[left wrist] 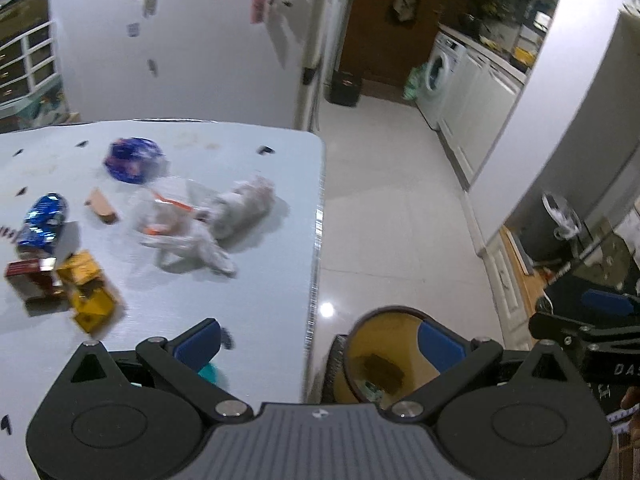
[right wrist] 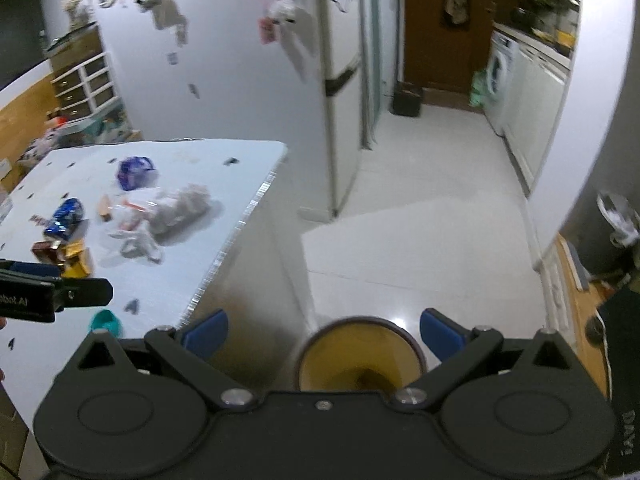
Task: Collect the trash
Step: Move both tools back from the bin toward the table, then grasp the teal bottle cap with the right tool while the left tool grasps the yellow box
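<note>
Trash lies on the white table (left wrist: 248, 304): a blue wrapper (left wrist: 133, 159), a blue can-like packet (left wrist: 43, 220), a red box (left wrist: 30, 280), a yellow wrapper (left wrist: 90, 294), a clear plastic bag (left wrist: 180, 226) and a grey crumpled bag (left wrist: 244, 208). A round yellow-lined bin (left wrist: 384, 360) stands on the floor beside the table; some scraps lie in it. My left gripper (left wrist: 320, 346) is open and empty above the table's right edge and the bin. My right gripper (right wrist: 324, 334) is open and empty above the bin (right wrist: 360, 360).
A small teal object (right wrist: 105, 322) lies near the table's front edge. A white fridge with magnets (left wrist: 180, 40) stands behind the table. A tiled floor (left wrist: 392, 200) leads to a kitchen with a washing machine (left wrist: 440, 76). Clutter sits at the right wall.
</note>
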`<move>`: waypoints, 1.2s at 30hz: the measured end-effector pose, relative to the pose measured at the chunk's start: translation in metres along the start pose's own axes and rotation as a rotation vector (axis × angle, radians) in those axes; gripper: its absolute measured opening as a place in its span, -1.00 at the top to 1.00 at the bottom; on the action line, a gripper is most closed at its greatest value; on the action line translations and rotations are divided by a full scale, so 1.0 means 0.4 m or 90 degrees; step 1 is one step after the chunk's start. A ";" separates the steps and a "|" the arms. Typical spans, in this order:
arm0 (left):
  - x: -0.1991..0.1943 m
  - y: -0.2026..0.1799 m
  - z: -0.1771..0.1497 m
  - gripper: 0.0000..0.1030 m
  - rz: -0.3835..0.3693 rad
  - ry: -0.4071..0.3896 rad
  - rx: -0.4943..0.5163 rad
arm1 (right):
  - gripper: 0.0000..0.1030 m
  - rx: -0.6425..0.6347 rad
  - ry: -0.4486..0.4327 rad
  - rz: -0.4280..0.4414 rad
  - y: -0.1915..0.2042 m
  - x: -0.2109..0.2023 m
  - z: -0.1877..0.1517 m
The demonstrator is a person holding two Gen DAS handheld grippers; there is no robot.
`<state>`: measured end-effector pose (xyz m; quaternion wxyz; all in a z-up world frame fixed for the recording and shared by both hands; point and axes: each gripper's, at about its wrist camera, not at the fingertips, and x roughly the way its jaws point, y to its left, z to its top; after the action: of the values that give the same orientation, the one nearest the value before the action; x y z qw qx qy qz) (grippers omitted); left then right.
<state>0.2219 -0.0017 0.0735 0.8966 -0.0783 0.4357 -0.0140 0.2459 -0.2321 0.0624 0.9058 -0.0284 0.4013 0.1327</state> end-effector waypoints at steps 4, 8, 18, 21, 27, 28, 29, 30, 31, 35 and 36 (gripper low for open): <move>-0.038 0.066 0.012 -1.00 0.019 -0.020 -0.024 | -1.00 -0.028 -0.016 0.025 0.077 0.014 0.031; -0.068 0.141 0.026 -1.00 0.044 -0.041 -0.048 | -1.00 -0.045 -0.040 0.055 0.146 0.037 0.063; -0.089 0.350 0.043 -1.00 0.106 -0.065 -0.118 | -1.00 -0.101 -0.083 0.121 0.330 0.126 0.091; -0.077 0.419 0.046 -1.00 0.125 -0.059 -0.145 | -1.00 -0.118 -0.088 0.132 0.379 0.166 0.082; -0.024 0.528 0.042 -1.00 0.124 -0.025 -0.198 | -1.00 -0.159 -0.079 0.145 0.472 0.254 0.029; -0.012 0.545 0.040 -1.00 0.122 -0.019 -0.209 | -1.00 -0.163 -0.077 0.151 0.483 0.267 0.019; 0.000 0.561 0.039 -1.00 0.119 -0.017 -0.219 | -1.00 -0.169 -0.077 0.163 0.492 0.280 0.006; 0.010 0.572 0.037 -1.00 0.117 -0.014 -0.228 | -1.00 -0.174 -0.077 0.177 0.501 0.290 -0.006; 0.022 0.584 0.037 -1.00 0.113 -0.011 -0.237 | -1.00 -0.182 -0.072 0.189 0.510 0.301 -0.018; 0.068 0.622 0.039 -1.00 0.106 0.000 -0.294 | -1.00 -0.220 -0.037 0.215 0.542 0.337 -0.058; 0.083 0.633 0.040 -1.00 0.101 0.001 -0.312 | -1.00 -0.224 -0.033 0.222 0.544 0.345 -0.067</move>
<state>0.2442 0.2471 0.0188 0.8486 -0.2590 0.4318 0.1623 0.2580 0.0035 -0.0452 0.8603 -0.1127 0.3476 0.3556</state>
